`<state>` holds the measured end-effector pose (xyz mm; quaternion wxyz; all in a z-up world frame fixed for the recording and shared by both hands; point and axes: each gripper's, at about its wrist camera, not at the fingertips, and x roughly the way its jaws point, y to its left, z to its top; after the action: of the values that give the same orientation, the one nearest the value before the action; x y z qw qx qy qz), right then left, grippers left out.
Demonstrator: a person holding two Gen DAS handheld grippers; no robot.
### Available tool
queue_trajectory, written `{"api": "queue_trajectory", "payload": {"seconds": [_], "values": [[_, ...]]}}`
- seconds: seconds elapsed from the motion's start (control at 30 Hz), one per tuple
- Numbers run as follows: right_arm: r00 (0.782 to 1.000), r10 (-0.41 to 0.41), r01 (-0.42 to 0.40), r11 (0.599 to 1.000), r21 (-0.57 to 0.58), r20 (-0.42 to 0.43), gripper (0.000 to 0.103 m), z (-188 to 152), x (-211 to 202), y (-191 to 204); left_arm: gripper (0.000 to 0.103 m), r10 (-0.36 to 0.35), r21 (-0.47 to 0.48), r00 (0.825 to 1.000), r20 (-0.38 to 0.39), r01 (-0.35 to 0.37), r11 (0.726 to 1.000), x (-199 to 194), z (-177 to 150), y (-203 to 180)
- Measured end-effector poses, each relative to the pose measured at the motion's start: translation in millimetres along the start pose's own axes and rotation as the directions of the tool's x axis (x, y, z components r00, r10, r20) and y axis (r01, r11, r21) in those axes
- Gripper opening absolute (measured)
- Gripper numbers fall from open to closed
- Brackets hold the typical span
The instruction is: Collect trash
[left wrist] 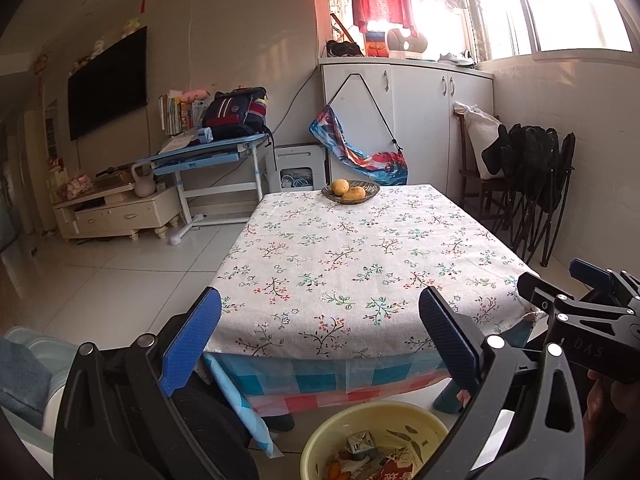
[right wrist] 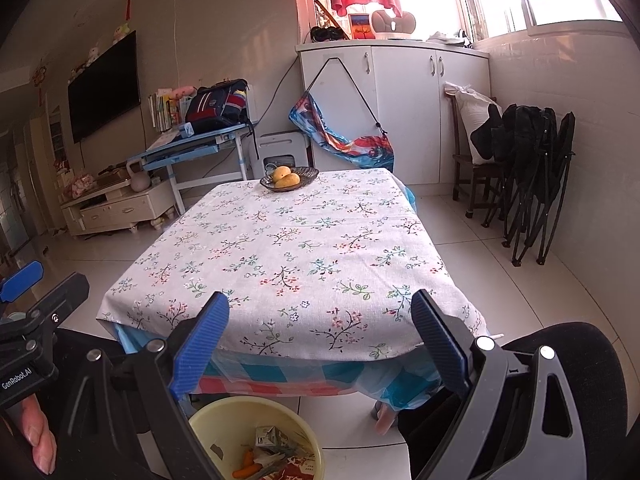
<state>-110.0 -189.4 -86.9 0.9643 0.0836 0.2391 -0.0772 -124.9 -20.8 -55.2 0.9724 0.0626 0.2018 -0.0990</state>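
I hold my left claw (left wrist: 320, 336) and right claw (right wrist: 320, 340) wide apart with nothing in them. The trash (left wrist: 362, 450) sits in the yellow bowl (left wrist: 320, 438) just under them, probably already collected off the desk (left wrist: 360, 256).

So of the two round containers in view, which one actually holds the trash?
The yellow basin on the floor, under the table's near edge; the dark dish on the tablecloth holds only fruit.

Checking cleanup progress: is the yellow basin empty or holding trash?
Holding trash: the yellow basin contains a crumpled carton, orange peelings and wrappers.
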Motion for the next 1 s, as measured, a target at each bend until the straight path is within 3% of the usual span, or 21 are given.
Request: {"api": "queue_trajectory", "payload": {"seconds": [1.0], "values": [[1.0, 0.021, -0.022, 0.997, -0.071, -0.016, 0.091, 3, 10, 20, 0.096, 0.048, -0.022, 0.998, -0.039, -0.049, 0.999, 9, -2, 17]]}}
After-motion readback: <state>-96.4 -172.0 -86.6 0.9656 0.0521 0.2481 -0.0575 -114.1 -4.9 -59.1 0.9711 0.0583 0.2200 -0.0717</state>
